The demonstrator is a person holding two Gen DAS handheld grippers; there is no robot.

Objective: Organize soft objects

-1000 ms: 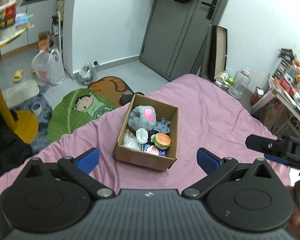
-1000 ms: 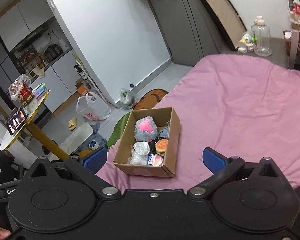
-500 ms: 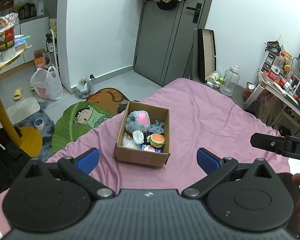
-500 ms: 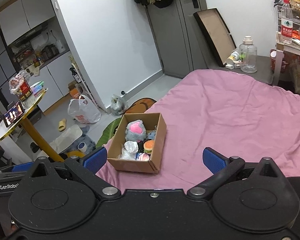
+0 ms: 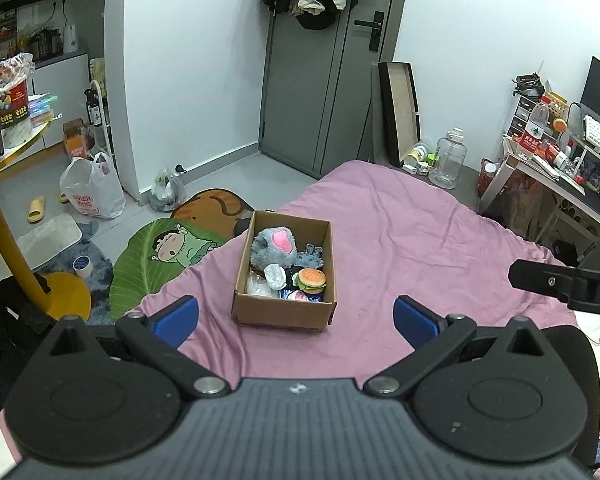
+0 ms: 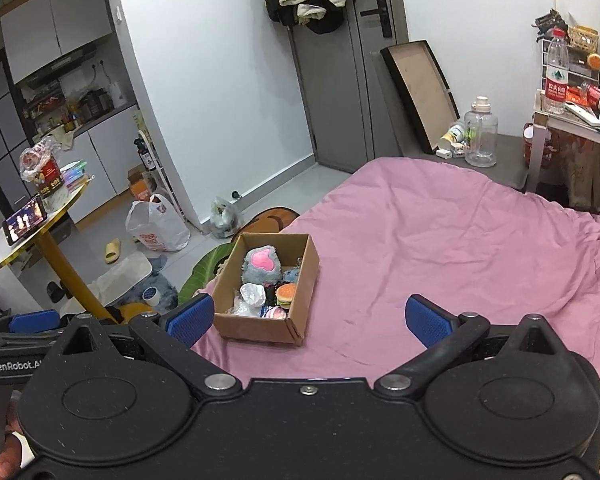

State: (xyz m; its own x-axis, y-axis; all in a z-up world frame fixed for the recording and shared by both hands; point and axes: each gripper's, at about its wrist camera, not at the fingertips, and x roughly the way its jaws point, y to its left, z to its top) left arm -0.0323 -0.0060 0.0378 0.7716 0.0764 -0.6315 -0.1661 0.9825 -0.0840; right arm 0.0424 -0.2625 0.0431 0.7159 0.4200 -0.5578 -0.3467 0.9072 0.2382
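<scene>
left gripper [image 5: 296, 318] and right gripper [image 6: 308, 318] both stand wide apart, holding nothing, above the pink bedspread [image 5: 420, 240]. cardboard box [image 5: 260, 314] sits near the bed's edge, containing a grey plush [image 5: 270, 246], burger toy [image 5: 311, 279] and other small soft items.

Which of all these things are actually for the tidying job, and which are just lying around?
Job: box, grey plush, burger toy, left gripper, right gripper.

Lying about: plastic bag, slipper, jug, leaf rug.
</scene>
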